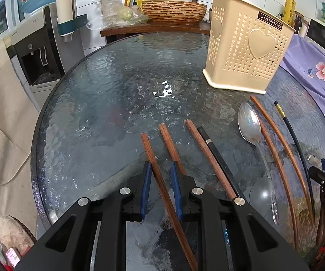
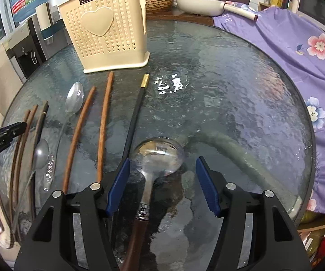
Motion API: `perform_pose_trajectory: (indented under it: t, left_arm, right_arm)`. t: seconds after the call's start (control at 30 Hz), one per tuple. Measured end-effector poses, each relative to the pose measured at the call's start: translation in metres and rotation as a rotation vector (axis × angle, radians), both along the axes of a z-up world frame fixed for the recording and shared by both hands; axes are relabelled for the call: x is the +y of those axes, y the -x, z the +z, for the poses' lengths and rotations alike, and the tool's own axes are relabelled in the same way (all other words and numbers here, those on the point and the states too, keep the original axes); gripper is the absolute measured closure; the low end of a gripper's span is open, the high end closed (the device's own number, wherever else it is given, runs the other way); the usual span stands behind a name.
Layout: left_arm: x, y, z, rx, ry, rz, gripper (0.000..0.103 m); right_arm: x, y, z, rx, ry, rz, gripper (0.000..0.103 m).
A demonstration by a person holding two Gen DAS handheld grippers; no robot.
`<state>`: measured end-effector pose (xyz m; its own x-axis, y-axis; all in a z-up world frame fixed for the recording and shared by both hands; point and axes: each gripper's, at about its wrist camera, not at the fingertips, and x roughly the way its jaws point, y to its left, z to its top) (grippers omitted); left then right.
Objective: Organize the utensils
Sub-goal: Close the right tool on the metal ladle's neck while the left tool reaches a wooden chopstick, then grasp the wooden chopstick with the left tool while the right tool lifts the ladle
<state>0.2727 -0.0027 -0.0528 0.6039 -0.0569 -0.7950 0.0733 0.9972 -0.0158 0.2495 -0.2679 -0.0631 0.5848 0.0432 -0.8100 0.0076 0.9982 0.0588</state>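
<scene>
A round glass table stands in a kitchen, with a water dispenser on one side and a purple flowered cloth on the other. A beige holder with heart-shaped holes stands upright near the far edge of the table. The utensils lie in a row toward the near edge, all pointing roughly at the holder. The left gripper is low over the table, its jaws a little apart, and one brown chopstick lies between its blue pads; whether the pads touch it I cannot tell. Beside it lie two more brown chopsticks, a black chopstick, a steel spoon, and another brown pair. The right gripper is wide open and holds nothing; a large ladle with a wooden handle lies on the glass between its fingers, touching neither. A black chopstick with a gold tip lies just beside the ladle.
</scene>
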Motion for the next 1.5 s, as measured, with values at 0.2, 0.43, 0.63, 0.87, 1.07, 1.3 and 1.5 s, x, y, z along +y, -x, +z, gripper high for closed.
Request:
perform_pose_trajectory:
  t: [0.2,0.43,0.63,0.87,1.07,1.3,1.5]
  left_arm:
    - [-0.003,-0.004,-0.001,-0.001,-0.011,-0.004,0.085]
    - [-0.004,-0.011,0.000,0.007,-0.015,-0.008,0.085]
    - [-0.008,-0.013,-0.002,0.003,-0.024,-0.008,0.088]
    - [-0.004,-0.015,-0.001,0.010,0.007,-0.003,0.093]
    - [-0.001,-0.017,-0.001,0.017,0.036,0.010,0.094]
    - [-0.002,-0.005,0.018,-0.042,0.070,0.011,0.095]
    - [-0.003,0.012,0.049,-0.123,0.097,0.005,0.095]
  right_arm:
    - [0.001,-0.005,0.001,0.011,-0.001,-0.013,0.049]
    - [0.003,-0.007,0.001,0.012,0.014,-0.011,0.055]
    - [0.005,-0.006,-0.001,0.001,0.029,0.002,0.055]
    - [0.004,-0.008,0.000,-0.005,0.019,0.015,0.055]
    - [0.004,-0.006,0.006,-0.050,0.020,0.035,0.055]
    - [0.001,0.001,0.022,-0.124,0.007,0.058,0.055]
    - [0.000,0.011,0.035,-0.179,0.008,0.081,0.056]
